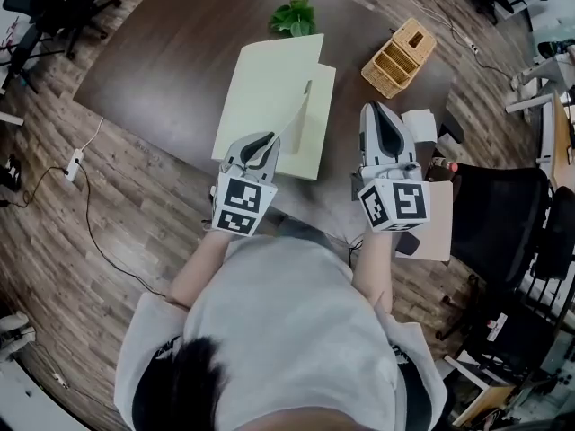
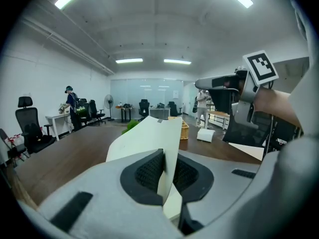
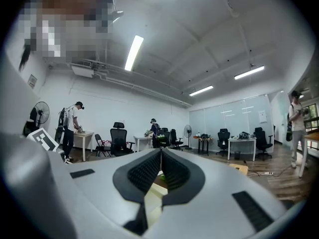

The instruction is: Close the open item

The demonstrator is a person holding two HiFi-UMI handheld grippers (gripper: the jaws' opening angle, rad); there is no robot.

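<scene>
Dark office table (image 1: 180, 61) holds our pale folder (image 1: 269, 97) near its front edge. Our left gripper (image 1: 268, 140) pinches its raised cover (image 2: 149, 133). Our right gripper (image 1: 377, 110), beside it, is pressed together, empty.

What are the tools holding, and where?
The left tool pinches the lifted cover of the folder by its edge. The right tool is shut on nothing.

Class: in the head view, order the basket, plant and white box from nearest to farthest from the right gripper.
1. White box, just right of the right gripper.
2. Basket, ahead, slightly right.
3. Plant, far ahead, to the left.
</scene>
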